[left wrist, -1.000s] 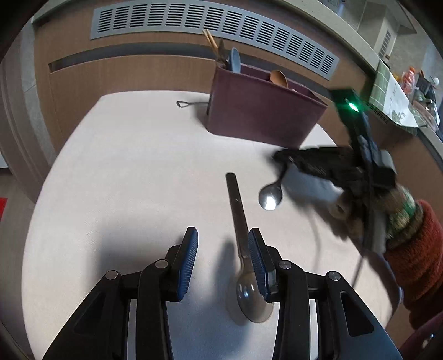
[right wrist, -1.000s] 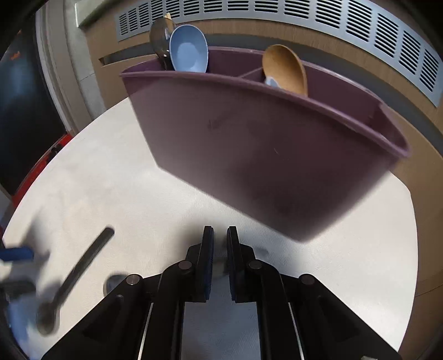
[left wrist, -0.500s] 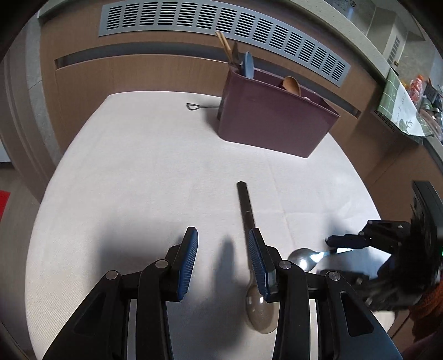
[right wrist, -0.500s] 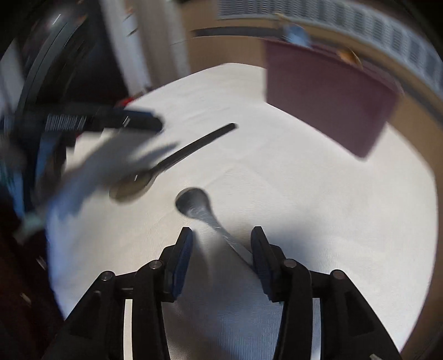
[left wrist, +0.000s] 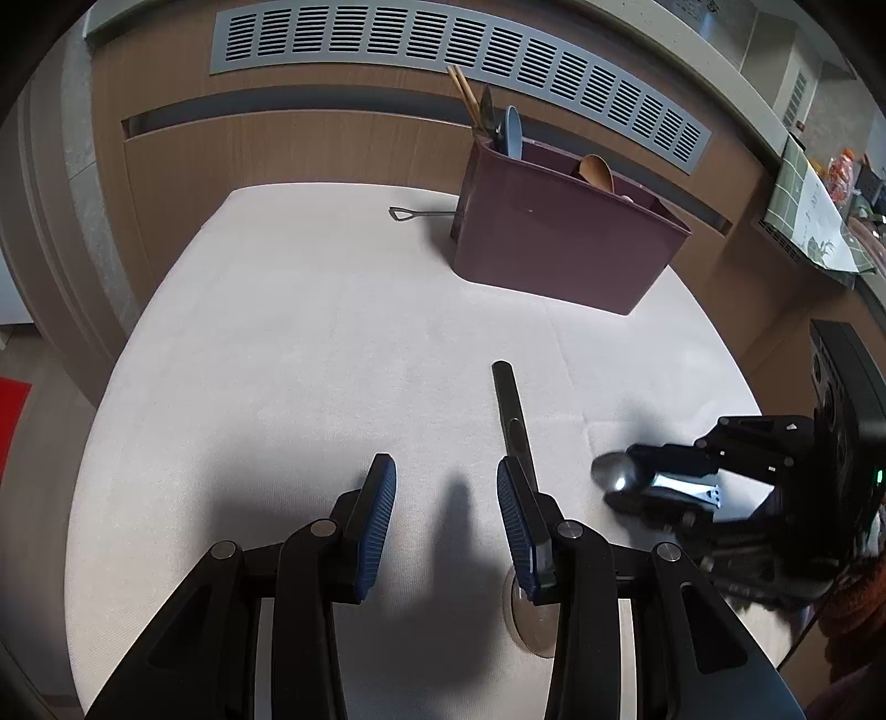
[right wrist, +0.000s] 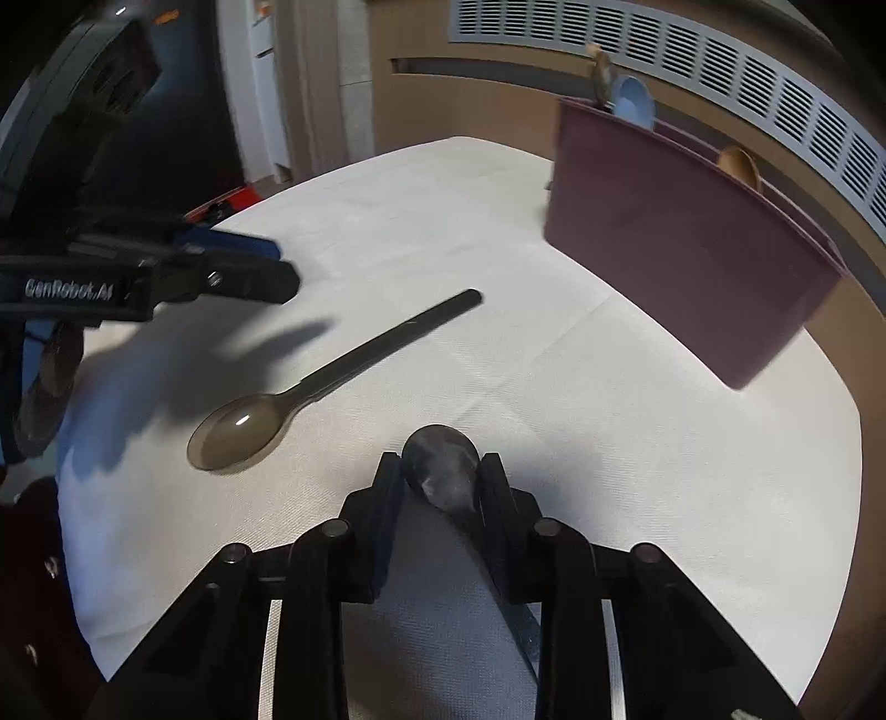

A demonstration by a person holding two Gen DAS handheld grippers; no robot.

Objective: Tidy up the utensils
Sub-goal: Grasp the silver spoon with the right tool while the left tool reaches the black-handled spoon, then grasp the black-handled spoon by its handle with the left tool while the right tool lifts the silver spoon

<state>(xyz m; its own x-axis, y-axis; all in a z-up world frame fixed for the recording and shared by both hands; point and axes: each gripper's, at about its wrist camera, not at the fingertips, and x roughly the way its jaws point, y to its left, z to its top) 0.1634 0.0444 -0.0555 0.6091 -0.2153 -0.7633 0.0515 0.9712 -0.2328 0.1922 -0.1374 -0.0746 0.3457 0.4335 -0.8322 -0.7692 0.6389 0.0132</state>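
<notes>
A small metal spoon [right wrist: 443, 471] lies at the near right of the white table [left wrist: 310, 354]. My right gripper [right wrist: 440, 459] is closing, and the spoon's bowl sits between its fingertips, touching both pads. From the left wrist view that gripper [left wrist: 637, 476] is low at the right with the shiny spoon [left wrist: 614, 473] in it. A long dark spoon [right wrist: 343, 371] lies flat, handle toward the organizer. My left gripper [left wrist: 443, 487] hovers open and empty, its right finger over that spoon [left wrist: 512, 410]. The maroon organizer [left wrist: 559, 249] stands at the back with a blue spoon, a wooden spoon and chopsticks in it.
A thin wire-handled utensil [left wrist: 412, 213] lies on the table just left of the organizer. A wood-panelled wall with a grey vent [left wrist: 443, 50] runs behind the table. A cluttered counter [left wrist: 819, 221] is at the far right. A rust-red sleeve [left wrist: 853, 587] shows behind the right gripper.
The right gripper carried the small spoon from near the organizer back to the near right, let it go onto the table, and its jaws have now come in around the bowl. The left gripper stayed put.
</notes>
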